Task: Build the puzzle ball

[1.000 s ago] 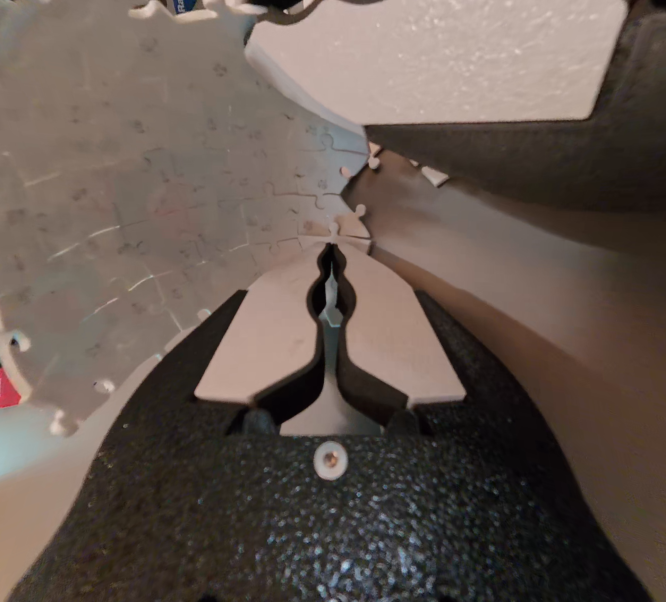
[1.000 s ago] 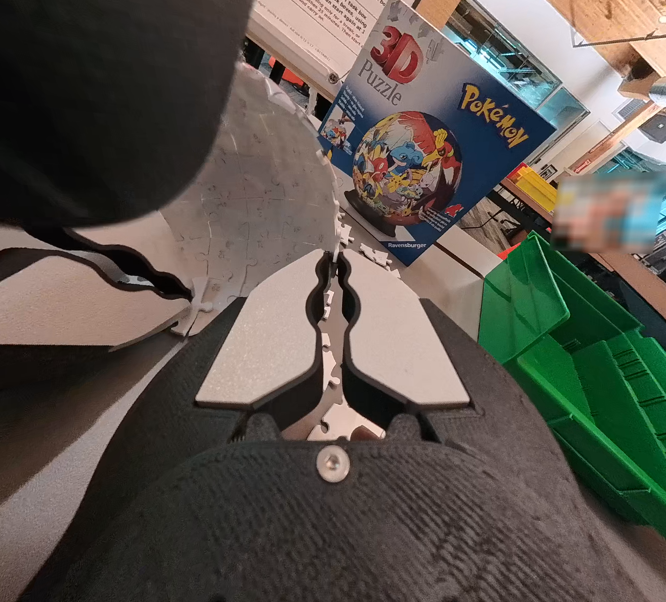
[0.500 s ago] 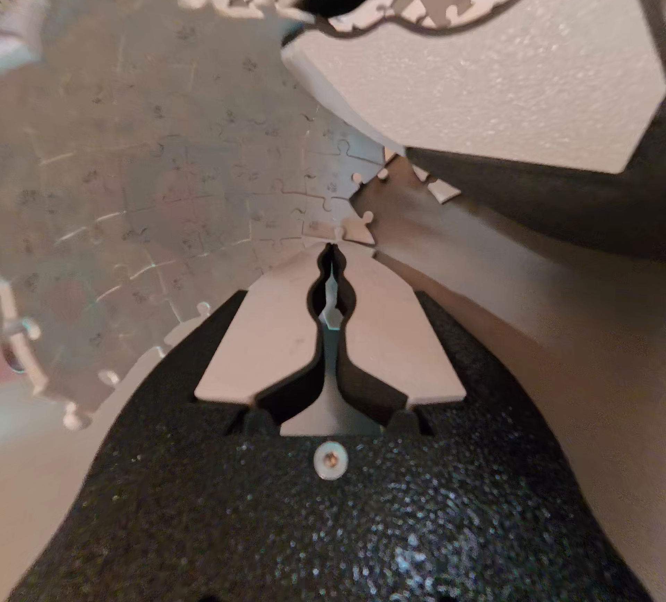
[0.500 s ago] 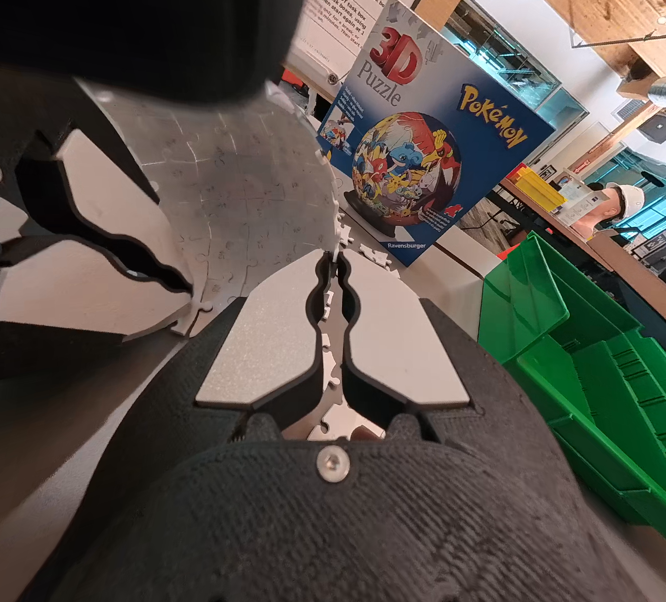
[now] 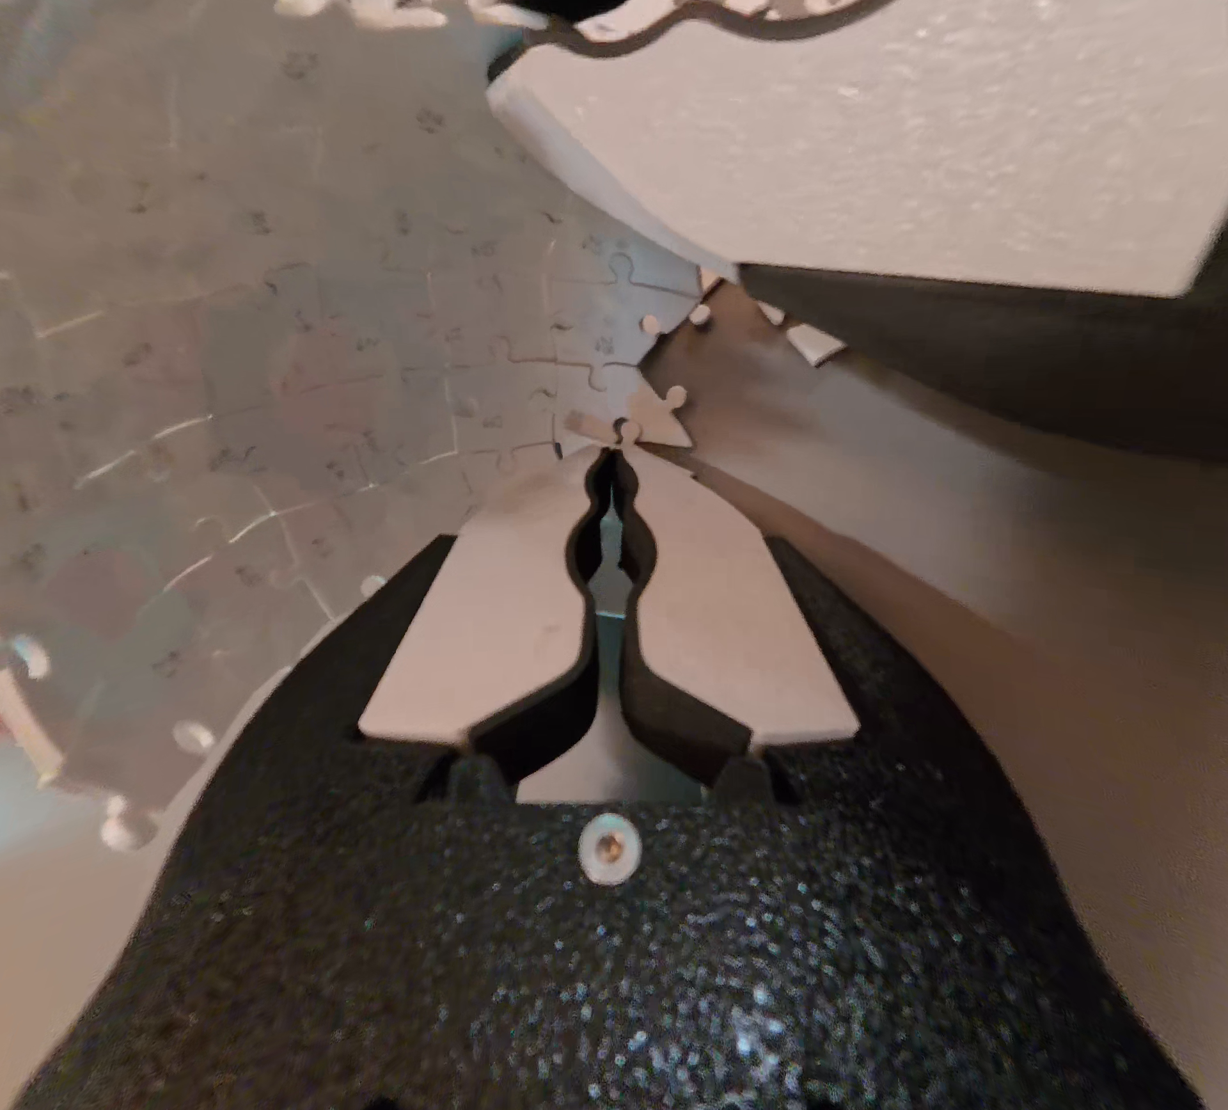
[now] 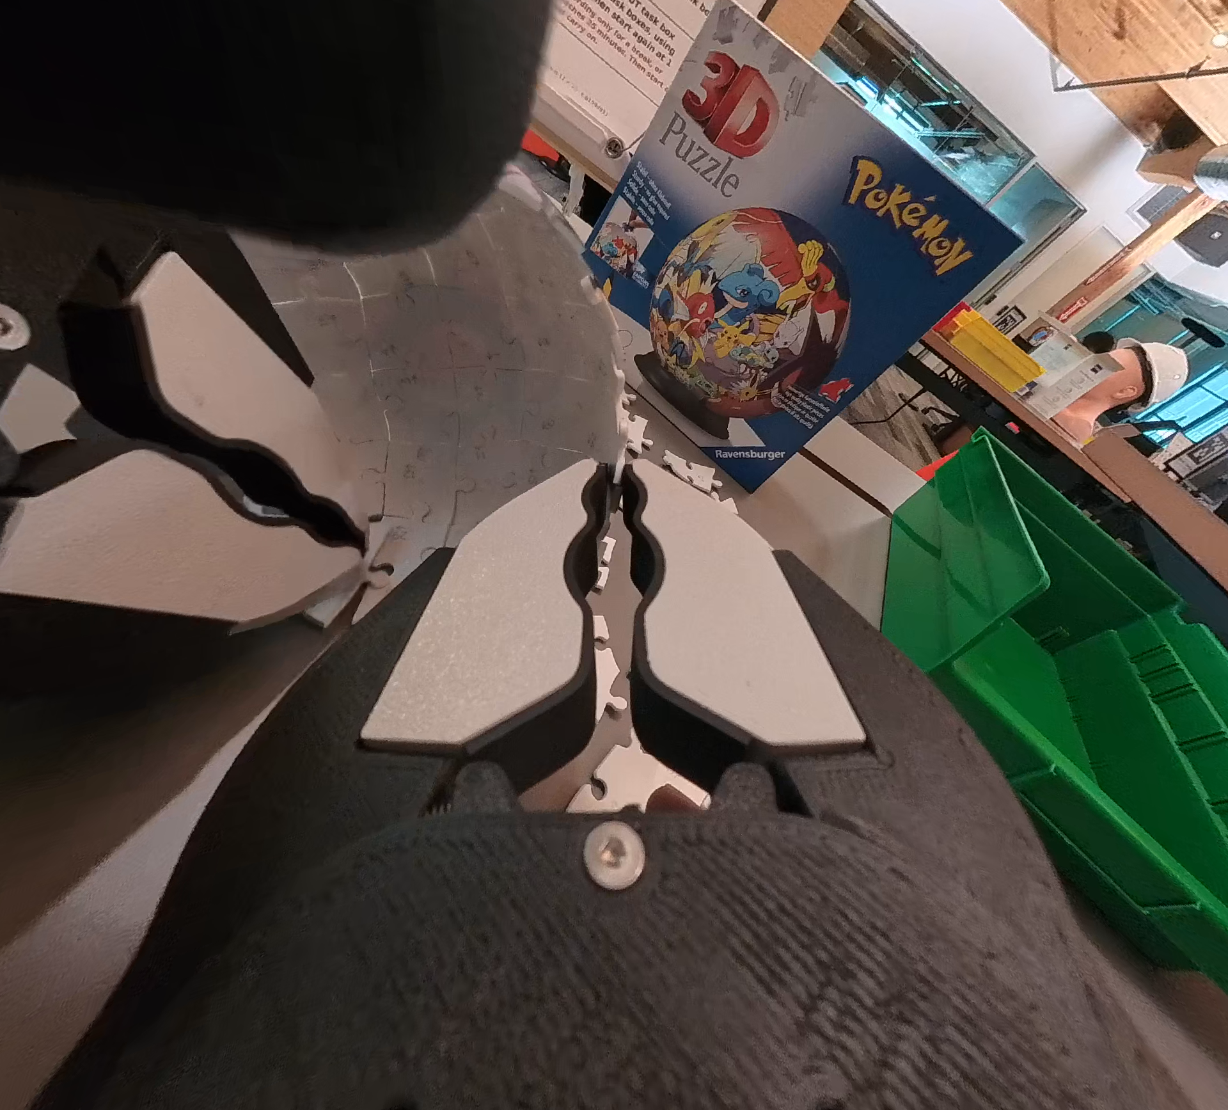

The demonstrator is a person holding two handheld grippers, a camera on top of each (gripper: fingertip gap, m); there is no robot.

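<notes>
The partly built puzzle ball (image 5: 266, 314) is a curved shell of joined pieces, seen from its grey inner side. My left gripper (image 5: 614, 458) is shut on the shell's lower edge. My right gripper (image 6: 614, 473) is shut on another part of the rim of the same shell (image 6: 478, 360). Each gripper shows in the other's view: the right one (image 5: 511, 18) pinches the shell's upper edge, and the left one (image 6: 362, 546) grips the edge at the left. The shell's printed outer side is hidden.
Loose white puzzle pieces (image 6: 691, 470) lie on the table behind the shell. The blue puzzle box (image 6: 797, 280) stands upright beyond them. Green plastic bins (image 6: 1063, 679) stand to the right. A printed sheet (image 6: 631, 14) hangs at the back. The grippers' ends are close to 9 cm from one another.
Both grippers stay shut on the shell. The left gripper has swung relative to the right one, so more of its fingers show in the right wrist view, and the shell has tilted slightly.
</notes>
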